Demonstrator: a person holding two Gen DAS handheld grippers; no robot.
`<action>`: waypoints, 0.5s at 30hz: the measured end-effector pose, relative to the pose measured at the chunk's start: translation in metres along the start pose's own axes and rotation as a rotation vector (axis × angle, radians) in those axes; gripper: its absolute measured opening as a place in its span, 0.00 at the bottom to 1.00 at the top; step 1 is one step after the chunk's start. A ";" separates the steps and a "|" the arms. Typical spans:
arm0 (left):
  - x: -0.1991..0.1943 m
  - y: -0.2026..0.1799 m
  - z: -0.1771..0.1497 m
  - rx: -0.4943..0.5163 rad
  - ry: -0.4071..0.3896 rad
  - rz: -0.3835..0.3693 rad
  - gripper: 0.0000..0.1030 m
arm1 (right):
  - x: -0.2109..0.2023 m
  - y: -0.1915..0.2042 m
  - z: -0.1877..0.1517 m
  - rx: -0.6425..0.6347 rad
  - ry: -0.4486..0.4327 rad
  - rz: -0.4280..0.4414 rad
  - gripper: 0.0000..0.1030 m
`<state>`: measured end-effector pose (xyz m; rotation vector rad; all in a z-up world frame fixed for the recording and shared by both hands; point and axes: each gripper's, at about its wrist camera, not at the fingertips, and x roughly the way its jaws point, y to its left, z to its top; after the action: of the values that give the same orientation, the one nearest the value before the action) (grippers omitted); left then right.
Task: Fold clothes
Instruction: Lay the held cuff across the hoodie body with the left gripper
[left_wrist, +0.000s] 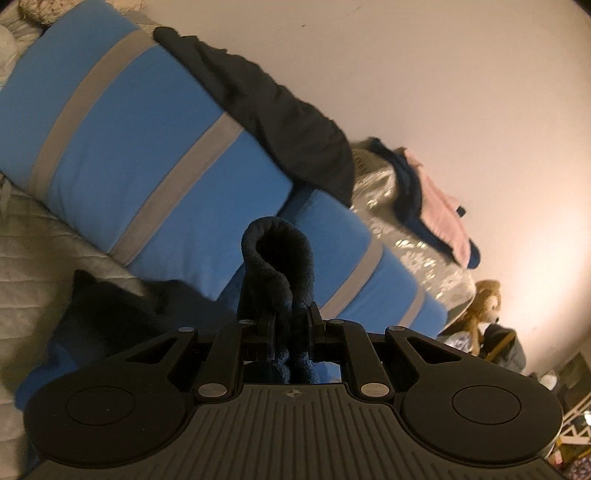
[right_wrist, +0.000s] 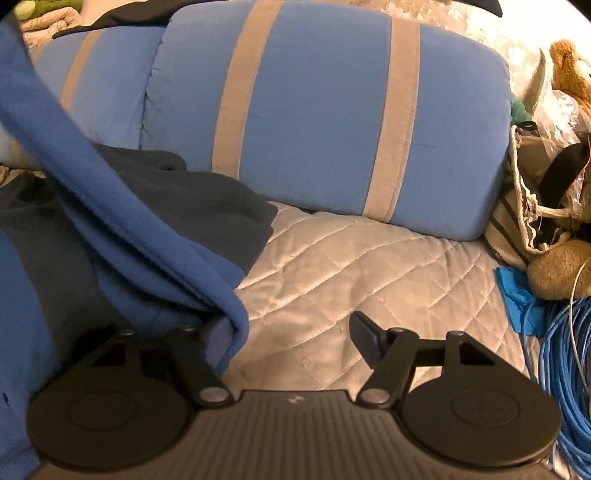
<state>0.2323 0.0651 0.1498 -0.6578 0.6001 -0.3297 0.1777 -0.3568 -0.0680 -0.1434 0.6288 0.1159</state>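
left fingers pinch dark fleece, right fingers stand apart beside the blue garment

in the left wrist view the left gripper (left_wrist: 291, 317) has its fingers (left_wrist: 266, 325) nearly together, clamped on a fold of dark navy fleece (left_wrist: 277, 254) that stands up in a loop above the tips and hangs down between them. behind it lie two blue pillows with grey stripes (left_wrist: 147, 122) along the head of the bed, with a black garment (left_wrist: 273, 107) draped over the top of them against the wall. further right, folded pink and navy clothes (left_wrist: 439, 206) sit on a shiny silver cover, and a brown plush toy (left_wrist: 480, 302) lies by the bed's far right edge.

in the right wrist view the blue fleece garment (right_wrist: 122, 229) crosses the left side of the quilted bedspread (right_wrist: 351, 258), its edge draped over the left finger of the right gripper (right_wrist: 291, 339). the right finger (right_wrist: 364, 339) stands clear and well apart from it, over bare quilt; the pads do not press the cloth. at the bed's right edge are a striped canvas bag (right_wrist: 524, 206) and a coil of blue cable (right_wrist: 565, 369).
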 end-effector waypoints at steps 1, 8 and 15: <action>-0.001 0.004 -0.001 0.004 0.008 0.003 0.14 | 0.001 0.000 0.000 0.003 0.001 0.010 0.75; -0.009 0.029 -0.009 0.050 0.054 0.026 0.15 | 0.006 0.009 0.002 -0.020 0.015 0.080 0.13; -0.015 0.070 -0.025 0.104 0.092 0.094 0.15 | -0.008 0.015 0.010 -0.069 -0.011 0.047 0.08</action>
<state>0.2117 0.1130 0.0942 -0.5144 0.6947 -0.3022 0.1744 -0.3406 -0.0564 -0.1948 0.6175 0.1834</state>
